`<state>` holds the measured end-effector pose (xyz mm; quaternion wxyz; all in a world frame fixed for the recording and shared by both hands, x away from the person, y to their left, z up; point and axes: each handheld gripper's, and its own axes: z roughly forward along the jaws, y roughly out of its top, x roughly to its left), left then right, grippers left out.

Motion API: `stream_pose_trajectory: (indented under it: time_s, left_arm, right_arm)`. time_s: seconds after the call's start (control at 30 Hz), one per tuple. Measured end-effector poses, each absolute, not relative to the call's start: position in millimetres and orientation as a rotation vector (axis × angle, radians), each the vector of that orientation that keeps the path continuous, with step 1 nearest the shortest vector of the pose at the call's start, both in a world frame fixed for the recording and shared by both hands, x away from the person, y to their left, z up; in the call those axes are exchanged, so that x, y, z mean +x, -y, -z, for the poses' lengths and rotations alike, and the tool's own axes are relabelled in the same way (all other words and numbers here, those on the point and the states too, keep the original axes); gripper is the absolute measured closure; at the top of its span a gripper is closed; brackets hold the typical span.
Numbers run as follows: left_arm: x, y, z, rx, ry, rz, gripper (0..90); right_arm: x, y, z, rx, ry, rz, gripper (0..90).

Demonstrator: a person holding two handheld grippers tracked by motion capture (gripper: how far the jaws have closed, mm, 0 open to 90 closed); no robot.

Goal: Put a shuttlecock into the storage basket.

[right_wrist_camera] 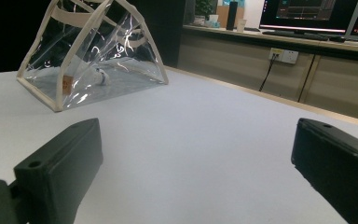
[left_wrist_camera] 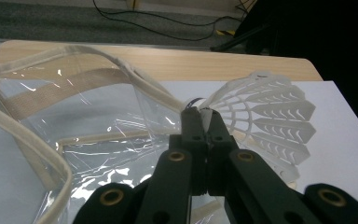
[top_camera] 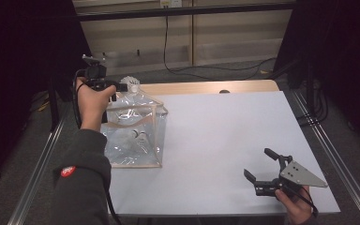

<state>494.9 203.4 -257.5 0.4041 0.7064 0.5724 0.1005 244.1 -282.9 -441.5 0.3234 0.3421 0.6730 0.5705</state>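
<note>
holding a white plastic shuttlecock (left_wrist_camera: pixel 265 121) by its cork end, our left gripper (left_wrist_camera: pixel 203 116) has its jaws clamped together on it just above the open top of the clear bag (top_camera: pixel 136 136), skirt pointing away, we judge so it can drop in. another shuttlecock (top_camera: pixel 137 134) lies inside the bag. right gripper (top_camera: pixel 261 165) rests well right of the bag, jaws apart, empty.

High view: above, facing clear bag (top_camera: pixel 133 129) | left gripper view: close over it | right gripper view: low, distant; bag shared.
</note>
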Motion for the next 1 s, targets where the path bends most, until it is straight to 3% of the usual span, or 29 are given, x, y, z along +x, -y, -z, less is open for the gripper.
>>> stream_pose_trajectory:
  time_s: [1.0]
  left_arm:
    - [501.2, -213.6, 263.1, 1.767, -1.489, -0.286, 89.9]
  right_arm:
    - [244.1, 281.8, 441.8, 0.892, -1.769, -1.494, 1.7]
